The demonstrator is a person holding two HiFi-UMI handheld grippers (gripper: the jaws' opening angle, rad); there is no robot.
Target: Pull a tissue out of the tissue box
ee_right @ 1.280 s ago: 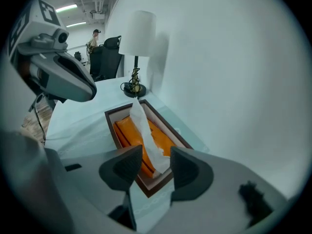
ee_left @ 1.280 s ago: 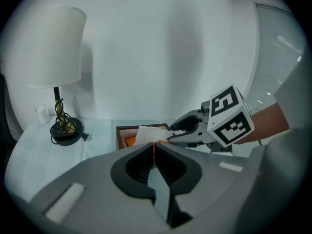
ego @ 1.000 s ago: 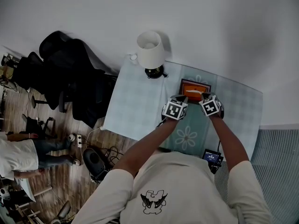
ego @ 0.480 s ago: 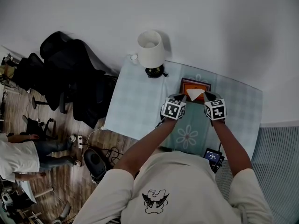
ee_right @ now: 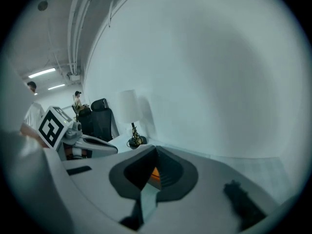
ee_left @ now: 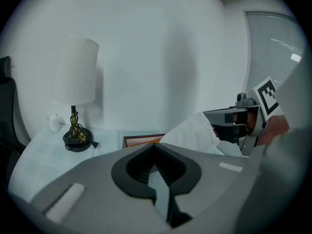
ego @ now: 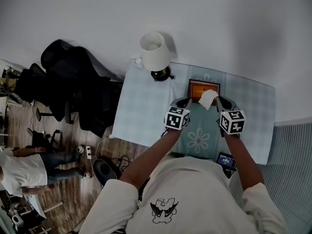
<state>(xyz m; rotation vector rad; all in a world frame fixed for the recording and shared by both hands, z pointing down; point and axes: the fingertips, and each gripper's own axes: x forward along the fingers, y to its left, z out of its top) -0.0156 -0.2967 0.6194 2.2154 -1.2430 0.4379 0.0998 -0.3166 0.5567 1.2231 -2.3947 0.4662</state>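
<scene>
Compared with a second ago, the right gripper (ego: 218,100) has drawn back toward the person and out to the right, and the tissue (ego: 208,99) has grown from a small peak at the slot into a full white sheet lifted over the near edge of the tissue box (ego: 197,88). The left gripper (ego: 186,102) has also eased back from the box, its jaws closed together with nothing between them. The right gripper's jaws are clenched on the tissue.

In the left gripper view the tissue rises to a point at the right gripper's jaws, up and to the right. It widens downward and leftward toward the box, so its long axis slants from the pinched tip down to the broad end. That lower end is hidden behind the left gripper's body, so I cannot tell whether it has cleared the slot.

The box lies flat on the table (ego: 146,106), orange top up, to the right of the table lamp (ego: 155,52).
</scene>
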